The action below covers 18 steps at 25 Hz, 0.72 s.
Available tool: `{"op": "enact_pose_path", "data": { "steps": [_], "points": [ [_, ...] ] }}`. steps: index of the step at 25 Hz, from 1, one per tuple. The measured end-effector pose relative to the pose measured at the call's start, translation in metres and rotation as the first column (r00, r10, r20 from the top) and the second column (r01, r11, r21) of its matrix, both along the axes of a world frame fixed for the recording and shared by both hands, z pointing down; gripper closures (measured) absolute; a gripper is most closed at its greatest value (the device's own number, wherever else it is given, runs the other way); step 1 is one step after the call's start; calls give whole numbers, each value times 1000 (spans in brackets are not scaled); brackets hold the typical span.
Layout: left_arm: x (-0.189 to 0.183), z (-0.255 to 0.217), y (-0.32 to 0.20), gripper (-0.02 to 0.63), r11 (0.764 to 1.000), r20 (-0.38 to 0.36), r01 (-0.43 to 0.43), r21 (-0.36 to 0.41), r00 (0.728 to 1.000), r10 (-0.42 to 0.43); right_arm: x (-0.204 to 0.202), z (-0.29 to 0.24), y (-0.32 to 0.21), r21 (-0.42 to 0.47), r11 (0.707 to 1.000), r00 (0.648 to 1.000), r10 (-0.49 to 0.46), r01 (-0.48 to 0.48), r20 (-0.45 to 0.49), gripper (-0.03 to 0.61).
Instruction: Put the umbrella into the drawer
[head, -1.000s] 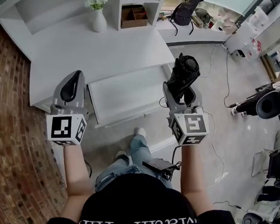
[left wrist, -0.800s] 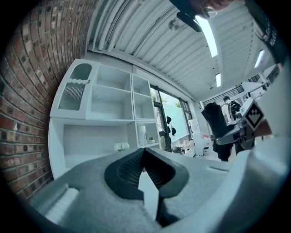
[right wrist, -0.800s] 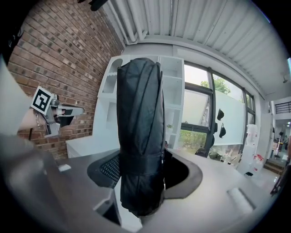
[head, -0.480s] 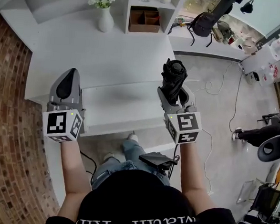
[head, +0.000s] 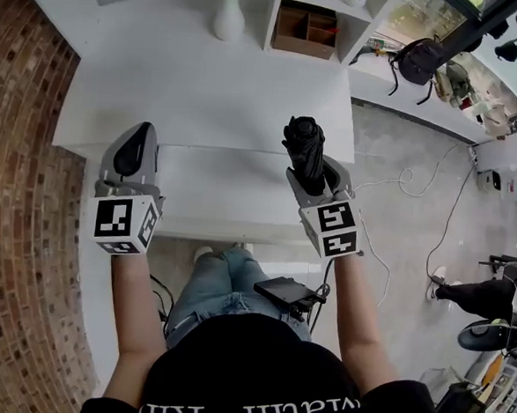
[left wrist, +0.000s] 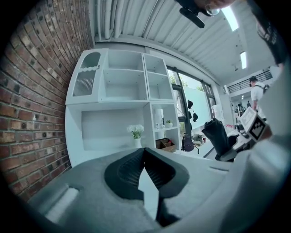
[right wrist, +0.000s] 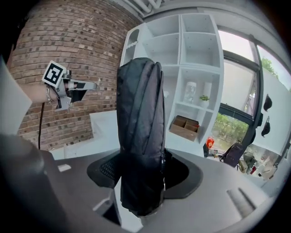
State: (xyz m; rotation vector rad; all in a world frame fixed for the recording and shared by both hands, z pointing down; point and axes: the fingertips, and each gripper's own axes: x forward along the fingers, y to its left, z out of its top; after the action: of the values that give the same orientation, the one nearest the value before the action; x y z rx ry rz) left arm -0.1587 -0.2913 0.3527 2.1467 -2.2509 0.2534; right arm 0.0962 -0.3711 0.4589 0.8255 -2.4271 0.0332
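Note:
A folded black umbrella stands upright in my right gripper, which is shut on its lower part; it fills the middle of the right gripper view. The gripper hangs above the right end of the open white drawer, pulled out from under the white counter. My left gripper is shut and holds nothing, over the drawer's left end. In the left gripper view its tips meet, and the umbrella shows at the right.
A vase of white flowers and a brown box stand at the back of the counter. A brick wall runs along the left. Cables and a black backpack lie to the right. The person's legs are under the drawer front.
Both grippers have come down and nearer the drawer. The right one brought the umbrella from the drawer's right side to above its right end. The grip has not changed.

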Motion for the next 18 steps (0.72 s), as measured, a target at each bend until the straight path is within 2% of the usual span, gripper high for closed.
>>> {"op": "enact_pose_path", "data": {
  "steps": [4, 8, 13, 18],
  "points": [
    [-1, 10, 0, 621, 999, -4, 5, -33, 1000, -6, -16, 32, 7, -56, 996, 994, -80, 76, -75, 323],
    [-1, 21, -2, 620, 998, -6, -7, -61, 1000, 7, -28, 59, 15, -91, 984, 968, -170, 155, -187, 323],
    [-3, 30, -5, 620, 996, -10, -14, -86, 1000, 13, -43, 90, 26, -153, 957, 907, -285, 248, -311, 322],
    [-6, 39, -5, 621, 993, -12, -19, -112, 1000, 18, -58, 125, 40, -235, 915, 821, -400, 329, -408, 322]
  ]
}}
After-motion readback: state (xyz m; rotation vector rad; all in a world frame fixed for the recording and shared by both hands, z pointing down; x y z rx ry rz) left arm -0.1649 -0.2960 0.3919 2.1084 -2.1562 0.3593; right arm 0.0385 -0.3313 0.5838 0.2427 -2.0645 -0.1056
